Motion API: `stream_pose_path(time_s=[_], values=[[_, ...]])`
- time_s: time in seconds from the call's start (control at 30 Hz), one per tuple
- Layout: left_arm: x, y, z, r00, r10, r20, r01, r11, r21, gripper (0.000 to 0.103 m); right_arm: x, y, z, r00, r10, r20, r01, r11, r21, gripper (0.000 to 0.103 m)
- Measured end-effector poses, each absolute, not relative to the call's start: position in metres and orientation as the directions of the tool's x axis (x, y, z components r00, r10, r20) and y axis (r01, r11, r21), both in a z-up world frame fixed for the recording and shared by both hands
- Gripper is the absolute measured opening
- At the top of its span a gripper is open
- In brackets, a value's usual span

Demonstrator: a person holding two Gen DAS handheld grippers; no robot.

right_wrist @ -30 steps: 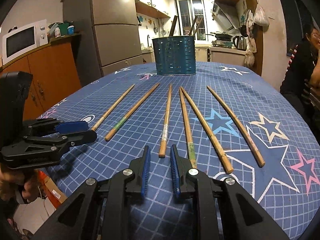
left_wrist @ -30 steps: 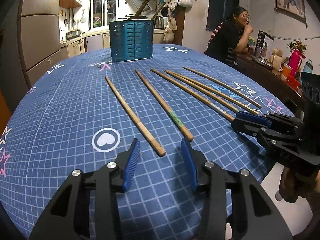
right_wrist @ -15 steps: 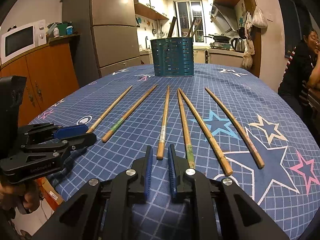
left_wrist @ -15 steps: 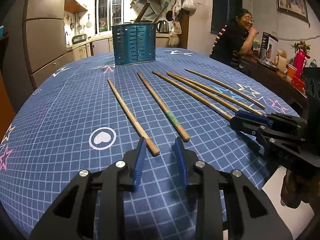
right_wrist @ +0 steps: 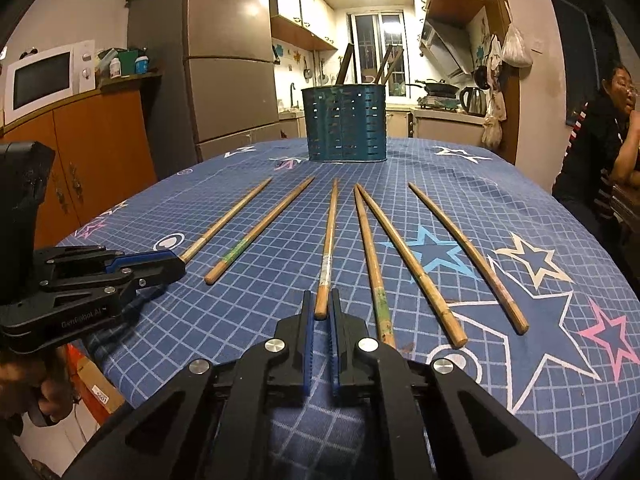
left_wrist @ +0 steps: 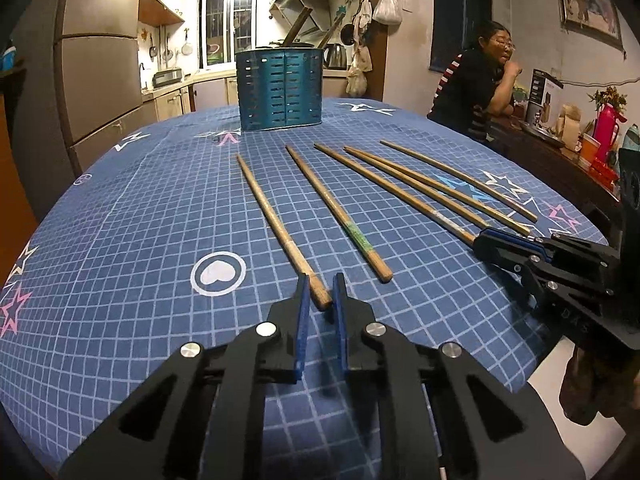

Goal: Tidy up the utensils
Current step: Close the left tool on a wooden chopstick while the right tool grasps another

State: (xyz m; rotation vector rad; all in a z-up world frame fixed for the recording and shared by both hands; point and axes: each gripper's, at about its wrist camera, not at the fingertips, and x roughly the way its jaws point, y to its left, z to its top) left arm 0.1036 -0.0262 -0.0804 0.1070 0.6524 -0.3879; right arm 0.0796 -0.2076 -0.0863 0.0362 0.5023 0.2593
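Observation:
Several wooden chopsticks lie side by side on the blue grid tablecloth, pointing at a teal slotted utensil holder at the far side. My left gripper is closing, and its blue pads pinch the near end of the leftmost chopstick. My right gripper is closing tight on the near end of the third chopstick from the left. Both chopsticks still rest on the cloth. Dark utensil handles stick out of the holder.
A person sits beyond the table's right side, by a cluttered side table with a red flask. On the left stand a fridge and an orange cabinet with a microwave. The table's near edge is just under both grippers.
Both grippers' jaws have narrowed, the left from wide apart, until each pair has a chopstick's near end between the pads. Neither hand has shifted and the chopsticks lie as before.

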Motion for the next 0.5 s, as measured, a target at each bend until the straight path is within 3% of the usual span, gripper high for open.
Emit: stream_pose_path(time_s=[0.5], values=[[0.079,-0.003,-0.028,0.821,-0.286,-0.494,0.342,0.939,0.025,0.007,0.046,-0.215,-0.032,0.921,0.241,-0.306,-0.246,0.969,0.023,0.008]])
